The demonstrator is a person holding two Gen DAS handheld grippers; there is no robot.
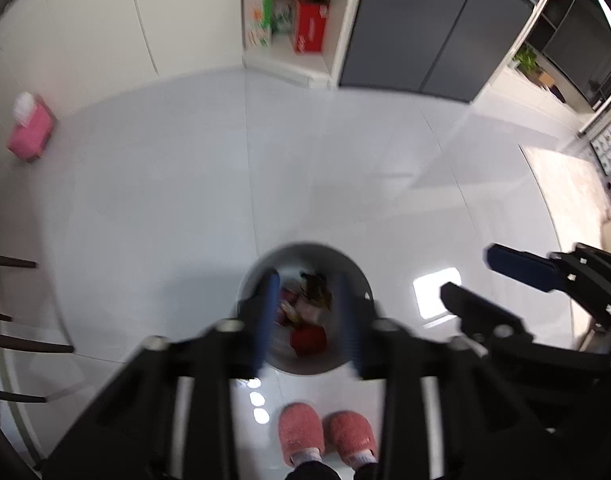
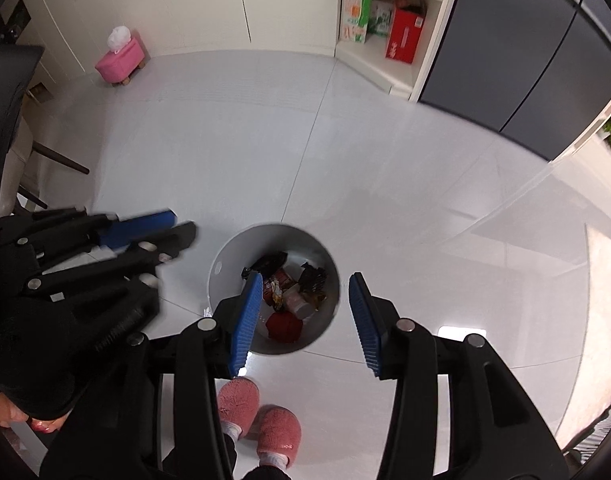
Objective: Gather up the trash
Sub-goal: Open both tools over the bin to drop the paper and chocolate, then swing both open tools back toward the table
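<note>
A round grey trash bin stands on the white floor straight below both grippers. Inside lie dark crumpled wrappers, a red lump and other scraps. My left gripper hangs above the bin, open, with nothing between its blue pads. My right gripper is also open and empty above the bin. Each view shows the other gripper from the side: the right gripper and the left gripper.
The person's pink slippers stand just in front of the bin. A pink stool with a white bag on it sits by the far wall. A shelf with boxes, dark cabinets and chair legs ring the floor.
</note>
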